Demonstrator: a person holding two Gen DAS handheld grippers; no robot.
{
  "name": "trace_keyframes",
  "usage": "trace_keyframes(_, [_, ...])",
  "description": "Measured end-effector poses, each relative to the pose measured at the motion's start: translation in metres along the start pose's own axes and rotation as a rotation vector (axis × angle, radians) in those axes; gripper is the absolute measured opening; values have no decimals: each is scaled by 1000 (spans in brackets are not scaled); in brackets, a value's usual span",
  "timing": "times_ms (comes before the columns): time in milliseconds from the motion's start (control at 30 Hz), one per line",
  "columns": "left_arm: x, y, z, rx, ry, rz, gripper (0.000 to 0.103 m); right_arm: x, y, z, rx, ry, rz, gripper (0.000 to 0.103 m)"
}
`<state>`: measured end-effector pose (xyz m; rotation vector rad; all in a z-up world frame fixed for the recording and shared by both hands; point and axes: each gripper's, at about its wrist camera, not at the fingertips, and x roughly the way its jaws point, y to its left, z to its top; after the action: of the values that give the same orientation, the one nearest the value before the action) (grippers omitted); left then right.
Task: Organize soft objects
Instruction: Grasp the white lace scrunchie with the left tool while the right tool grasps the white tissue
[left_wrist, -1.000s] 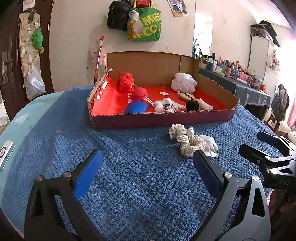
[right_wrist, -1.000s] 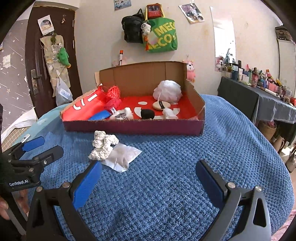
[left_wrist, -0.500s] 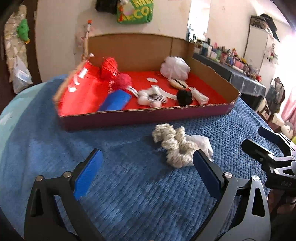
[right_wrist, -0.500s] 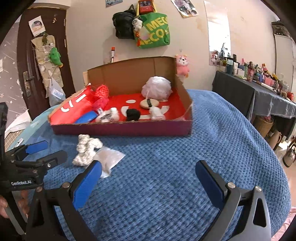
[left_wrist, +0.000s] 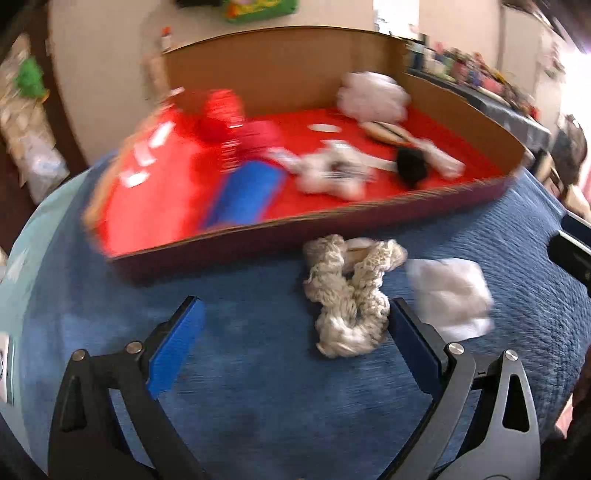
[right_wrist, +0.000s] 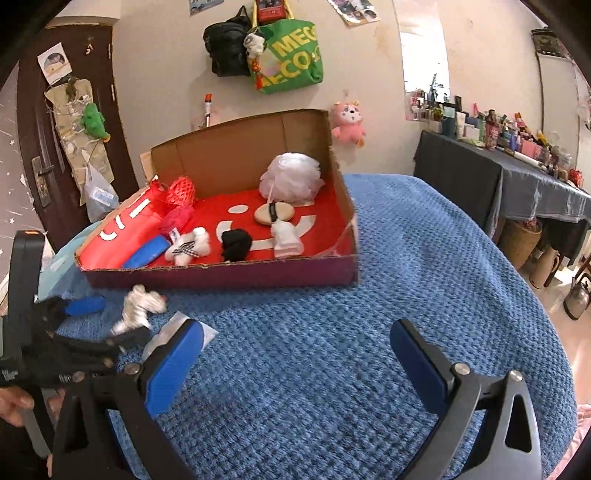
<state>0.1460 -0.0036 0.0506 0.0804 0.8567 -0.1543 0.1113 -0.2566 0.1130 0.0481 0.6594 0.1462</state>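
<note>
The cream scrunchie (left_wrist: 349, 295) lies on the blue cloth (left_wrist: 258, 387), just in front of the front wall of the box (left_wrist: 258, 240) and outside it. The left gripper (left_wrist: 295, 332) is the nearer one: its jaws are open wide and empty, and the scrunchie sits between them but far to the right side, its lower right part close to the right pad (left_wrist: 415, 338), perhaps touching it, while the left pad (left_wrist: 177, 347) is well apart. The scrunchie is a twisted lump, and its long axis runs roughly away from the camera toward the box, so more or less along the fingers. This means the jaws would close across its short side, which I think is good for a grasp. But the lump is not centred, so I judge the gripper should shift a little to the right and go lower before it closes. A white bag (left_wrist: 448, 299) lies just beside the scrunchie on the right, outside the right pad, and it could be caught by accident. The left view is blurred, so the exact contact I cannot tell. The right gripper (right_wrist: 295, 365) is also open and empty, over bare cloth, and further from the scrunchie (right_wrist: 142, 306).
</note>
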Motion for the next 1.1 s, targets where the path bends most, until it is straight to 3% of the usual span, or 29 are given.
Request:
trace_keyframes(67, [-5, 19, -1, -32, -3, -15, 100, 5, 6, 1, -19, 14, 29, 103])
trace_keyframes(200, [-20, 20, -2, 46, -51, 16, 100, 16, 21, 5, -67, 63, 145, 103])
trace_keyframes(300, [-22, 10, -1, 108, -64, -7, 100, 27, 36, 9, -121, 124, 233, 103])
trace_keyframes(500, [-7, 0, 4, 127, -34, -60, 98, 41, 56, 2, -195, 196, 290, 103])
trace_keyframes(533, [-5, -1, 5, 126, -31, -82, 96, 41, 59, 0, -209, 202, 291, 103])
trace_keyframes(733, [5, -8, 8, 125, 5, -195, 62, 50, 71, 0, -274, 229, 311, 102])
trace_keyframes(833, [11, -11, 7, 126, 27, -260, 46, 56, 78, -1, -306, 250, 319, 85])
trace_keyframes(900, [10, -11, 7, 124, 22, -277, 34, 59, 84, -3, -333, 259, 320, 68])
trace_keyframes(933, [10, -11, 7, 119, 22, -297, 33, 60, 86, -4, -345, 263, 318, 64])
trace_keyframes(1000, [10, -10, 7, 112, 21, -305, 32, 59, 88, -5, -358, 259, 320, 37])
trace_keyframes(1100, [4, -9, 6, 105, 8, -309, 32, 54, 86, -5, -357, 234, 321, 20])
